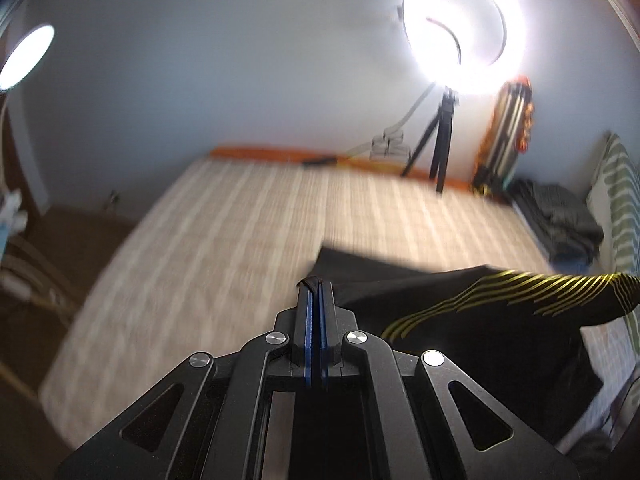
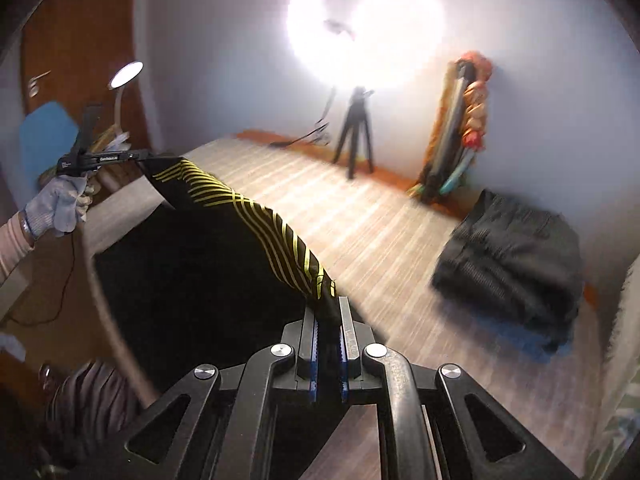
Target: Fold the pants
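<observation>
Black pants with yellow stripes (image 2: 224, 236) hang stretched in the air between both grippers, above a striped beige bed (image 2: 360, 232). My left gripper (image 1: 315, 282) is shut on one end of the pants (image 1: 460, 320); in the right wrist view the left gripper (image 2: 156, 155) shows at upper left, held by a gloved hand. My right gripper (image 2: 327, 306) is shut on the striped end of the pants. The cloth's lower part hangs down dark and folds cannot be made out.
A ring light on a tripod (image 1: 444, 136) stands at the bed's far edge by the wall. A pile of dark folded clothes (image 2: 516, 264) lies on the bed's right side. A desk lamp (image 2: 124, 80) and a wooden door are at left.
</observation>
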